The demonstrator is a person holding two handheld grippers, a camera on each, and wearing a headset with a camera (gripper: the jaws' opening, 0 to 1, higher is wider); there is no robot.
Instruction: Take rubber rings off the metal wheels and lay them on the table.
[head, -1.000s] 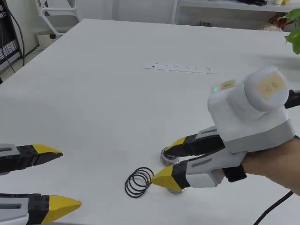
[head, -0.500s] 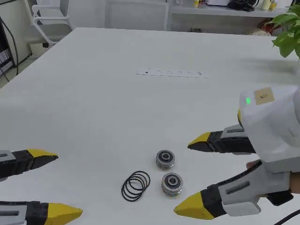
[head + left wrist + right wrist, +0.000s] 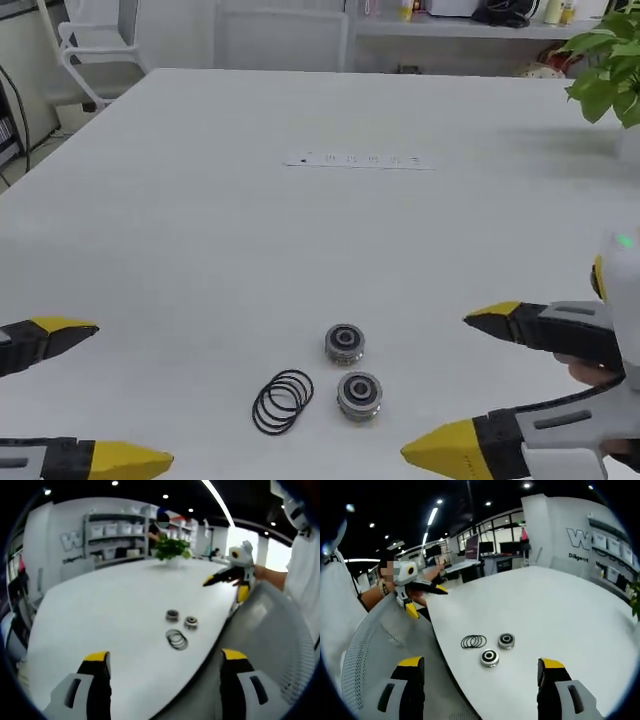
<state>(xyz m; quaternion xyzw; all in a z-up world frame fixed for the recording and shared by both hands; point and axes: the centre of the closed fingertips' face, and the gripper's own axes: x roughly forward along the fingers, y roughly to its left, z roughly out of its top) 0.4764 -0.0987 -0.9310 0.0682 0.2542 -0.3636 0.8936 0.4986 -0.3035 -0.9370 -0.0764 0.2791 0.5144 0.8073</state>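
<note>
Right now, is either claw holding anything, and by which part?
Nothing is held. The left claw and right claw are both open and empty; the rings lie on the table beside the wheels.

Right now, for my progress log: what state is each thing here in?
rubber rings: loose, overlapping, flat on the table.
far metal wheel: lying flat, not gripped.
near metal wheel: lying flat, beside the rings.
left gripper: open, empty.
right gripper: open, empty.
</note>
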